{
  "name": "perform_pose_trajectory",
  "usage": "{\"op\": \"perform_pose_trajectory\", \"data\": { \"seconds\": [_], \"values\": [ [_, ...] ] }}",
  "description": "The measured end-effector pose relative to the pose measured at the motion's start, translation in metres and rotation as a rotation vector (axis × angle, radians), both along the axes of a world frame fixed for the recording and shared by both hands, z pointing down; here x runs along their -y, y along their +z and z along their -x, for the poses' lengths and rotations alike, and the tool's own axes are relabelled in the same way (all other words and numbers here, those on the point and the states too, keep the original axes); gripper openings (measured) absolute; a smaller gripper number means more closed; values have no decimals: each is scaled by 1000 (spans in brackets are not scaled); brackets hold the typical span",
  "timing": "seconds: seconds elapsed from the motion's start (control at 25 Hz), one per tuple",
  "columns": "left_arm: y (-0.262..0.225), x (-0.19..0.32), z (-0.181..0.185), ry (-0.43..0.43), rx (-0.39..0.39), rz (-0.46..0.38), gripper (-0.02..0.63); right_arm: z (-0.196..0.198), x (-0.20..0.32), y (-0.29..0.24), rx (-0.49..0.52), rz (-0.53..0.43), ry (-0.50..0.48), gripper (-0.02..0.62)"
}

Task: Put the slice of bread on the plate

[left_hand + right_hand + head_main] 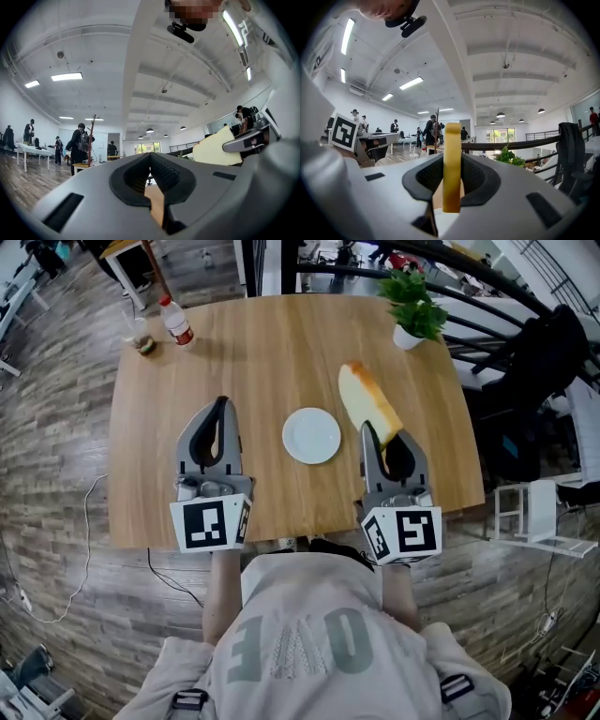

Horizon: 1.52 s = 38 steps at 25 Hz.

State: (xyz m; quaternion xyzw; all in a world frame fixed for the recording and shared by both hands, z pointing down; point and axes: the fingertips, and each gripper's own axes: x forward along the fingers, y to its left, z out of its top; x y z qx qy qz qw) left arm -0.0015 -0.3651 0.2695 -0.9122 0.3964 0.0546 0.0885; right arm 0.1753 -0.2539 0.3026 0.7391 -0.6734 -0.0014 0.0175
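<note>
A slice of bread (pixel 367 401), pale with a golden crust, is held above the wooden table (pixel 272 352), just right of a small white plate (pixel 311 435). My right gripper (pixel 380 435) is shut on the slice's near end. In the right gripper view the bread slice (pixel 451 140) stands edge-on between the pads. My left gripper (pixel 222 405) hovers left of the plate with its tips together and nothing in them. In the left gripper view the bread slice (pixel 216 150) shows at the right, and the left gripper (pixel 150 157) is shut.
A bottle with a red label (pixel 175 322) and a glass (pixel 141 337) stand at the table's far left corner. A potted plant (pixel 415 313) stands at the far right. A white chair (pixel 530 512) is on the floor to the right. People stand far off.
</note>
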Motion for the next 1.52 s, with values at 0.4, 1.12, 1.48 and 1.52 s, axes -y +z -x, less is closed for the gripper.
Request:
{"op": "perform_pose_trajectory", "data": {
  "seconds": [0.4, 1.12, 1.48, 1.52],
  "values": [
    [-13, 1, -17, -40, 16, -34, 8, -16, 18, -1, -2, -14, -70, 92],
    [17, -10, -21, -78, 56, 29, 8, 11, 66, 105, -1119, 355, -184, 92],
    [28, -11, -3, -124, 51, 56, 8, 25, 87, 213, -1293, 487, -279, 92],
    [28, -11, -1, -130, 47, 56, 8, 24, 87, 222, -1302, 505, -280, 92]
  ]
}}
